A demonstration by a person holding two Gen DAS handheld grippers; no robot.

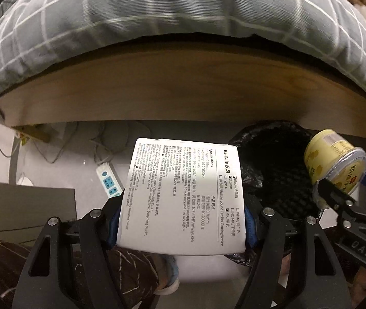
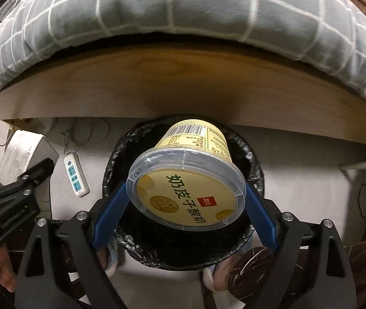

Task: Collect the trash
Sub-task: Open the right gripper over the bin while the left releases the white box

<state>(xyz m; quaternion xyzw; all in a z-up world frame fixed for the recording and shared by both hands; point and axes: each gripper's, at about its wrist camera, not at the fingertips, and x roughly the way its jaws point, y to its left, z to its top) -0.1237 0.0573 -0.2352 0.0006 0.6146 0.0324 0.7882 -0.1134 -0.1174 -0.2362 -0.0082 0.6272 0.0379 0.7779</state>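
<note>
- Power strip (image 1: 108, 177) lies on the pale floor at the far left, under the wooden bed board (image 1: 183, 87), in both views.
- Left gripper (image 1: 183, 221) has its jaws about half open and closed on a white printed box (image 1: 183, 195); the blue pads press its two side edges and the printed face is turned to the camera.
- This box stands between the fingers, just left of the black bin bag (image 1: 273, 170), not over its middle.
- Right gripper (image 2: 185, 200) has its jaws wide and clamped on the clear lid rim of a yellow yogurt cup (image 2: 188, 180); one blue finger (image 2: 110, 211) touches the rim on each side.
- The cup is tilted, with its lid toward the camera and its barcode end away, directly above the open mouth of the bin bag (image 2: 121, 149).
- The left wrist view shows the box text and sees the cup (image 1: 334, 164) only from the side, at its right edge.
- The right wrist view alone shows the whole round bin opening and a person's shoes (image 2: 110, 257) beside it; the box (image 2: 18, 154) appears there small at the left edge.
- Grey checked bedding (image 2: 183, 7) hangs over the board at the top of both views.
</note>
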